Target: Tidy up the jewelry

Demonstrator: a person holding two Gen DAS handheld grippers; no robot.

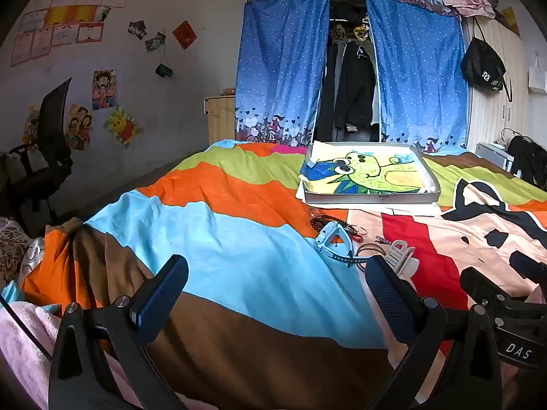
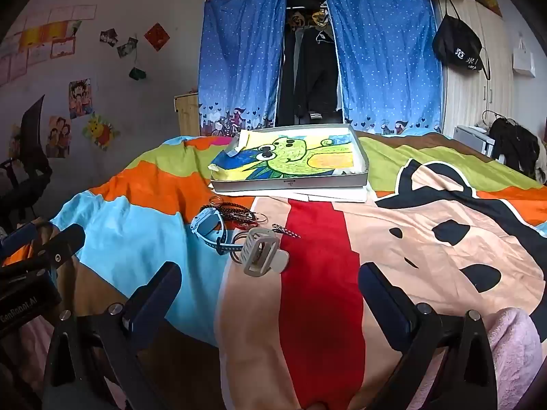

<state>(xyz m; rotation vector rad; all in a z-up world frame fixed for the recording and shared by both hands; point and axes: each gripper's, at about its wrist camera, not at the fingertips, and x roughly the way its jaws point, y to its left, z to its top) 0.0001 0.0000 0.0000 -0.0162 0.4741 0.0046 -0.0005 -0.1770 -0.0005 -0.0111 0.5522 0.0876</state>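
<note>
Right claw (image 2: 270, 294) wide and empty, hair clip (image 2: 261, 253) just ahead, left claw (image 1: 277, 287) wide

Bed (image 2: 444, 239), tray (image 2: 290, 182), watch (image 2: 208, 225), hair claw (image 2: 259, 253)

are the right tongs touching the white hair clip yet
Apart. In the right wrist view the right tongs stand wide open, and bare bedspread shows between their fingers and the white hair clip, which lies beyond them.
</note>
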